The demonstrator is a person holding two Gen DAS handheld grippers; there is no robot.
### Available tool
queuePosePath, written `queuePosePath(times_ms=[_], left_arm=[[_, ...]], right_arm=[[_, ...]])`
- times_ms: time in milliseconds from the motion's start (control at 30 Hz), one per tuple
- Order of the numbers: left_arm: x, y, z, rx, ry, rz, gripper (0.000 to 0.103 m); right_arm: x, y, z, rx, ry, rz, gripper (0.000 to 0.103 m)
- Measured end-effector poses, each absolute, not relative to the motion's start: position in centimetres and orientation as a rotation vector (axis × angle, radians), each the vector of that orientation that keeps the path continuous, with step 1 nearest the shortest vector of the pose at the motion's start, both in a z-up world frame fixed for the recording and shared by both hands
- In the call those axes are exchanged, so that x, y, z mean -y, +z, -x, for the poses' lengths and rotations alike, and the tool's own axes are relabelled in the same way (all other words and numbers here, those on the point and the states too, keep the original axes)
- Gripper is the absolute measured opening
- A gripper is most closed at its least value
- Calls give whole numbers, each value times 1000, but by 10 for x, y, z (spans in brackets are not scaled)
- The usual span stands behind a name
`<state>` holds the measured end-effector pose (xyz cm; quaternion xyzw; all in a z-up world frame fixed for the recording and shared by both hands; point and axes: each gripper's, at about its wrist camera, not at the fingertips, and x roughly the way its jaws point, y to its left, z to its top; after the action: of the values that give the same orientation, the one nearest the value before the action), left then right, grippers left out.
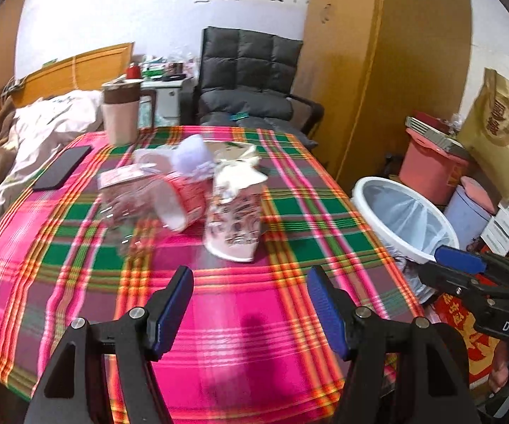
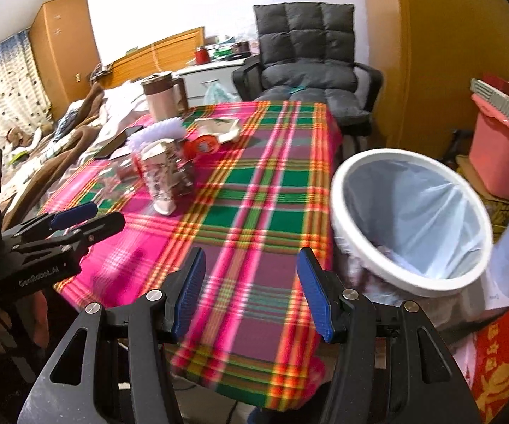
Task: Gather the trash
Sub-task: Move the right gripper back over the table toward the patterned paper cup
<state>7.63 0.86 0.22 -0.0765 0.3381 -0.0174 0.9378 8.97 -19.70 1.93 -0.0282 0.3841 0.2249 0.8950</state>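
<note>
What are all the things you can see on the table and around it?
carton: 1, white with pictures, upright mid-table, top torn open
cup: 1, red and white, on its side left of the carton
clear wrapper: 1, see-through, left of the cup
tissue: 1, white, behind the cup
phone: 1, black, left side of the table
thermos: 1, pink and brown, far left corner
tablecloth: 1, pink, green and orange plaid
bin: 1, white with clear liner, right of the table
chair: 1, grey, behind the table
pink tub: 1, far right
left gripper: open, empty
right gripper: open, empty
</note>
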Motion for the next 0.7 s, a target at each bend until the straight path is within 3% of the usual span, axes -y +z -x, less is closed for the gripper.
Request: queuePosePath(times_ms=[700], left_arm=[[-86, 11, -107, -671, 7, 167, 66]], right_arm=[[131, 23, -120, -789, 621, 75, 55]])
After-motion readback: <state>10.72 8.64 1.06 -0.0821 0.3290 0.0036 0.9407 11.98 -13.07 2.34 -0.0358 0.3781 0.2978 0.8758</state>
